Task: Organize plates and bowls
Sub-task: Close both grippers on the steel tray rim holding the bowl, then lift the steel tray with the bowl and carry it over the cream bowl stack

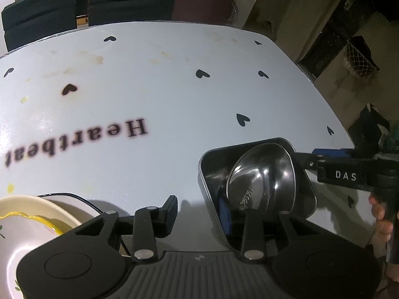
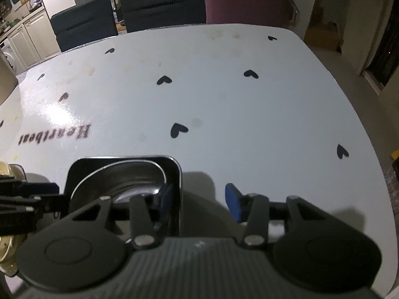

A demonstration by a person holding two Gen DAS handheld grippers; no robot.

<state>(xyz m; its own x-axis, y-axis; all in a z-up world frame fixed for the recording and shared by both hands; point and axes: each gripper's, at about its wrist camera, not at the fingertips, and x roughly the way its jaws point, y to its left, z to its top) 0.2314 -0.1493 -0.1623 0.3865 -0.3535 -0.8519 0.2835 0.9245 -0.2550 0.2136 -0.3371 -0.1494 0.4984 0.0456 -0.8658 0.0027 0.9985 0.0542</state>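
Observation:
A black square tray [image 1: 305, 199] sits on the white table, with a steel bowl [image 1: 264, 172] tilted inside it. My left gripper [image 1: 198, 214] is open; its right finger reaches into the tray beside the bowl, its left finger stays outside over the table. A cream plate with a yellow wavy rim [image 1: 30, 224] lies at the lower left. In the right wrist view my right gripper [image 2: 199, 203] is open and straddles the tray's right wall [image 2: 178, 186]: its left finger is inside next to the bowl [image 2: 129, 177], its right finger outside. The right gripper also shows in the left wrist view [image 1: 344, 174].
The white tablecloth [image 2: 224, 104] has black hearts and the word "Heartbeat". Dark and maroon chairs [image 2: 162, 2] stand along the far edge. The table's right edge [image 2: 369, 129] drops to the floor. Part of the plate [image 2: 7, 172] shows at the left.

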